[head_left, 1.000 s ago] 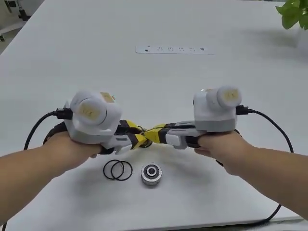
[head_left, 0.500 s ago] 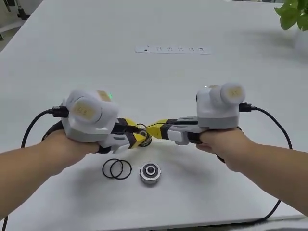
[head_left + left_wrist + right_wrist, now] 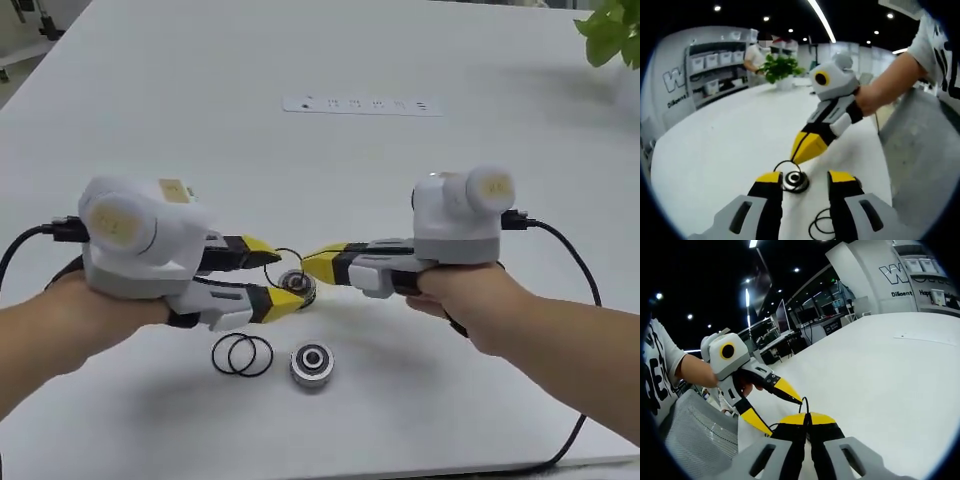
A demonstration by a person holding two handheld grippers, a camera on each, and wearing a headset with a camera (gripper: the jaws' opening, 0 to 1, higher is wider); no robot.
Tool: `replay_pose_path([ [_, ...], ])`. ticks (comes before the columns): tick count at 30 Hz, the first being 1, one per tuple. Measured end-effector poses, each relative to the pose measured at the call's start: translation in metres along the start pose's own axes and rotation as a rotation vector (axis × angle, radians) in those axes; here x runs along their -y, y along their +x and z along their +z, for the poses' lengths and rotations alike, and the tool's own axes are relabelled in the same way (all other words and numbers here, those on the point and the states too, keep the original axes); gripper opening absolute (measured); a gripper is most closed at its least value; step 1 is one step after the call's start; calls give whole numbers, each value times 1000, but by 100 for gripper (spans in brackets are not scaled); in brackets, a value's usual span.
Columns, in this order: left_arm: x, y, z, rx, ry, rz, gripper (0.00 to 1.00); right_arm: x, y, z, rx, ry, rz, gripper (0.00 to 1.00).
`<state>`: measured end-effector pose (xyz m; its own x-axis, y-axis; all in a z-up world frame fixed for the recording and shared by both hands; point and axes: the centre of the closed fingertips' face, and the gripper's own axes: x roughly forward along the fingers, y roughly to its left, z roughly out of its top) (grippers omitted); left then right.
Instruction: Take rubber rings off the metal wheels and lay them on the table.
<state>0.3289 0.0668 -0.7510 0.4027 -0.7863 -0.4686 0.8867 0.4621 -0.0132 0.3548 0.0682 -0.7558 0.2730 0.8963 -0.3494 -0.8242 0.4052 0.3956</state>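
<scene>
"First lot, the grippers?"

"Left gripper [image 3: 290, 274]: jaws spread wide, metal wheel [image 3: 297, 287] between their tips. Right gripper [image 3: 308, 264]: jaws pinched tight on a thin rubber ring [image 3: 283, 258] arching just above that wheel."

"And lying on the table [image 3: 400, 60]?"

"Two loose rings [image 3: 243, 353], overlapping. Second wheel [image 3: 312, 362] just beside them."

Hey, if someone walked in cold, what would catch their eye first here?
The two grippers meeting tip to tip: the right gripper has its jaws shut on a ring, and the left gripper holds its jaws open either side of a wheel. Nearer the person lie two loose rings beside a second wheel.
</scene>
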Motion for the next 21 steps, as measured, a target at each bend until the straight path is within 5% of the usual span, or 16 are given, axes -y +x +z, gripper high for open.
replay_pose_path([
  [9, -1, -23, 2, 34, -11, 18, 45, -3, 10, 6, 4, 4, 24, 0],
  [21, -20, -59, -21, 24, -54, 90, 59, -18, 30, -2, -32, -5, 73, 0],
])
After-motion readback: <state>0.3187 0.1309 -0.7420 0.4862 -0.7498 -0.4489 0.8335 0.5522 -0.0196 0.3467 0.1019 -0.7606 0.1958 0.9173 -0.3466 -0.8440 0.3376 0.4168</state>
